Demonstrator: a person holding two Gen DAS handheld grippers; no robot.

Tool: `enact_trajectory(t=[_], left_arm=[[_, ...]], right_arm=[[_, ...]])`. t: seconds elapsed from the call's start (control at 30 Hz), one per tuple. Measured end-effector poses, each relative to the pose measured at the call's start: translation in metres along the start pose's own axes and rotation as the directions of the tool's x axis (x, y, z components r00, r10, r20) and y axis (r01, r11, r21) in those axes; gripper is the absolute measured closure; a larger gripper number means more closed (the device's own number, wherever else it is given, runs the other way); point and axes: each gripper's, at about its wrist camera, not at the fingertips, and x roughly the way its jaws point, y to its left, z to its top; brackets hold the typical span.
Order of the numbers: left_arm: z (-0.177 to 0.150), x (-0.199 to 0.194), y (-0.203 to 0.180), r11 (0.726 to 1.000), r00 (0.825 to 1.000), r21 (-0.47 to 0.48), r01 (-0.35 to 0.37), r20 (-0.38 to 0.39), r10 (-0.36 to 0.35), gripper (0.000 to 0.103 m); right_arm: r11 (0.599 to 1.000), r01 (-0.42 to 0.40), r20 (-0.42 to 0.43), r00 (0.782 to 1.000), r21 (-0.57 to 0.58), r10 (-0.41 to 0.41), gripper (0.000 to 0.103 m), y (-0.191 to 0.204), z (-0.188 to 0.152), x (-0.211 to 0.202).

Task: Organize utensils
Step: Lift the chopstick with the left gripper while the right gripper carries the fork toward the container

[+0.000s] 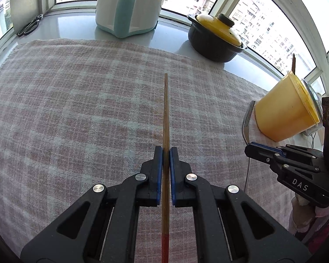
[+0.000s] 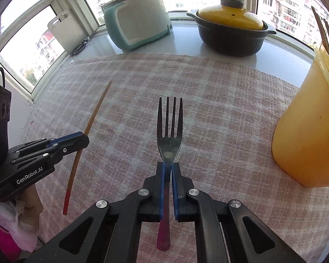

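Observation:
My left gripper (image 1: 166, 151) is shut on a wooden chopstick (image 1: 165, 114) with a red end, held above the checked cloth (image 1: 76, 100); its thin tip points away from me. My right gripper (image 2: 168, 166) is shut on the neck of a metal fork (image 2: 169, 127) with a reddish handle, tines pointing forward. The right wrist view shows the left gripper (image 2: 85, 137) at the left with the chopstick (image 2: 94, 114) slanting through it. The left wrist view shows the right gripper (image 1: 251, 146) at the right with the fork (image 1: 246, 122) beside a yellow utensil cup (image 1: 285, 114). Two chopsticks (image 2: 325, 35) stand in the yellow cup (image 2: 307, 135).
A white and teal cooker (image 1: 129, 6) and a black pot with a yellow lid (image 1: 215, 37) stand on the sill behind the cloth. A white cutting board (image 1: 25, 2) and black scissors (image 1: 29, 26) are at the far left. Windows curve around the back.

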Motion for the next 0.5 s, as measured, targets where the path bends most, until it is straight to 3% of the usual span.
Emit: enact_trajectory(t=[0.5], left_arm=[[-0.008, -0.025, -0.027, 1.000, 0.998, 0.012, -0.003, 0.056, 0.002, 0.099]], right_arm=[[0.996, -0.024, 0.159, 0.987, -0.083, 0.037, 0.100, 0.006, -0.023, -0.042]])
